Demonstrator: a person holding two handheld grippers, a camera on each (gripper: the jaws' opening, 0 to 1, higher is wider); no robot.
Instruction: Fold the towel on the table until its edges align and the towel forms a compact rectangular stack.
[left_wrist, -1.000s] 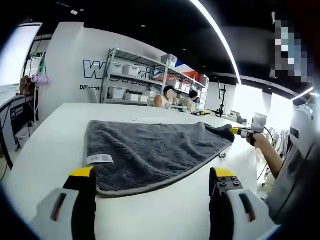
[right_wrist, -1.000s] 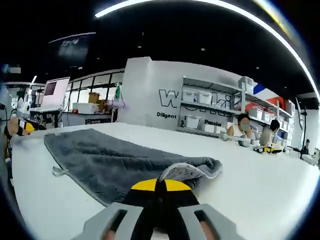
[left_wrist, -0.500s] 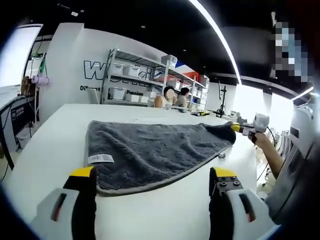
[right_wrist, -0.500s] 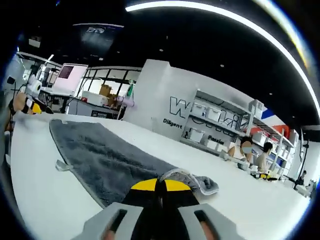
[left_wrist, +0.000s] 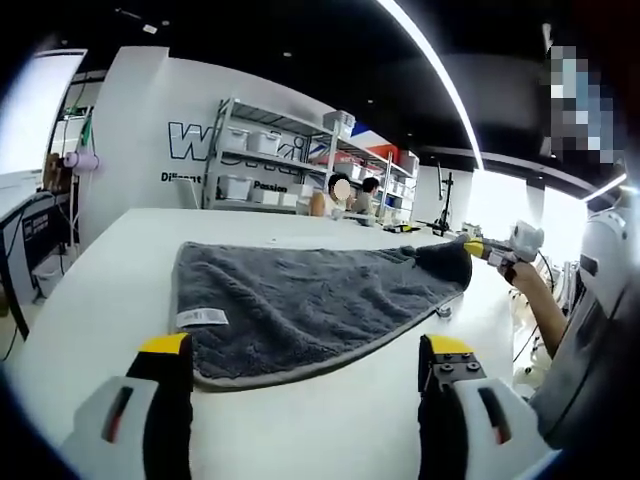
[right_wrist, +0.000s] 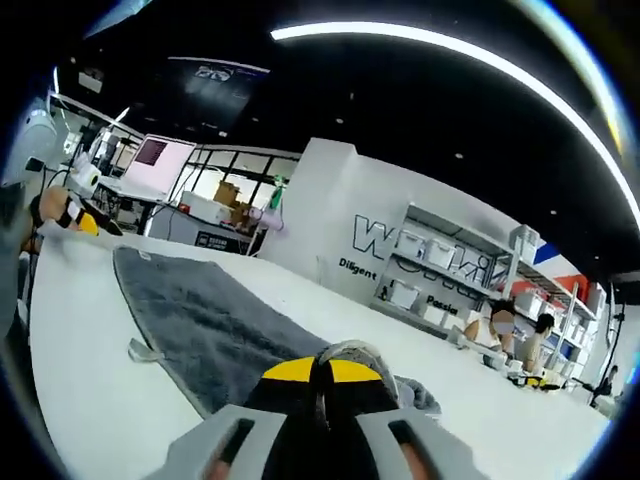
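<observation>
Left gripper view looks level across the worktop (left_wrist: 90, 300) from the towel's (left_wrist: 300, 300) near edge; right gripper view sits low and close at its far corner. Both share towel (right_wrist: 220, 330), worktop (right_wrist: 90, 380), shelving (left_wrist: 270, 160).

Your towel (left_wrist: 300, 305) was dark grey with a paler grey edge and a white label (left_wrist: 200, 318) at lower left; the table (left_wrist: 90, 300) was white, and both grippers' jaw tips were yellow on black
</observation>
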